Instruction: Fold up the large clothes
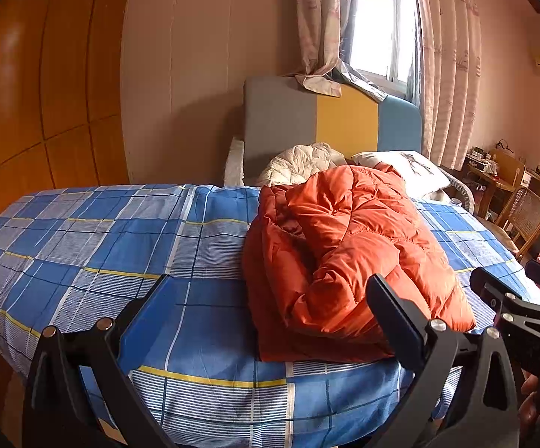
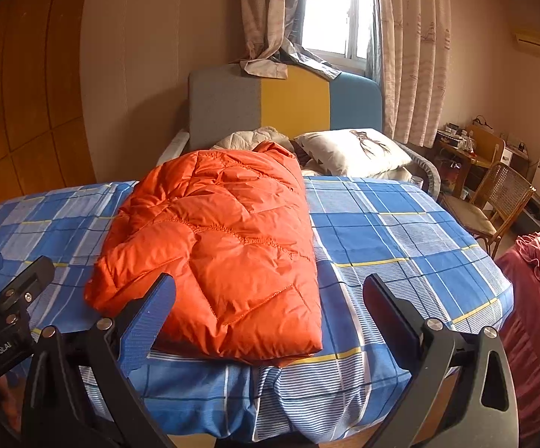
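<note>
Empty claws (image 1: 270, 321) before folded jacket (image 1: 344, 254)

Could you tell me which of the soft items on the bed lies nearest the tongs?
The orange puffer jacket, folded on the blue checked sheet by the near edge. The printed pillow and cream quilt sit back by the headboard.

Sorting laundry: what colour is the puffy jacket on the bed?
Orange jacket, clearest in the right wrist view.

A folded orange puffer jacket (image 2: 217, 250) lies on the blue plaid bedsheet (image 2: 400, 239), beyond the right gripper's (image 2: 270, 310) spread-apart jaws.
</note>
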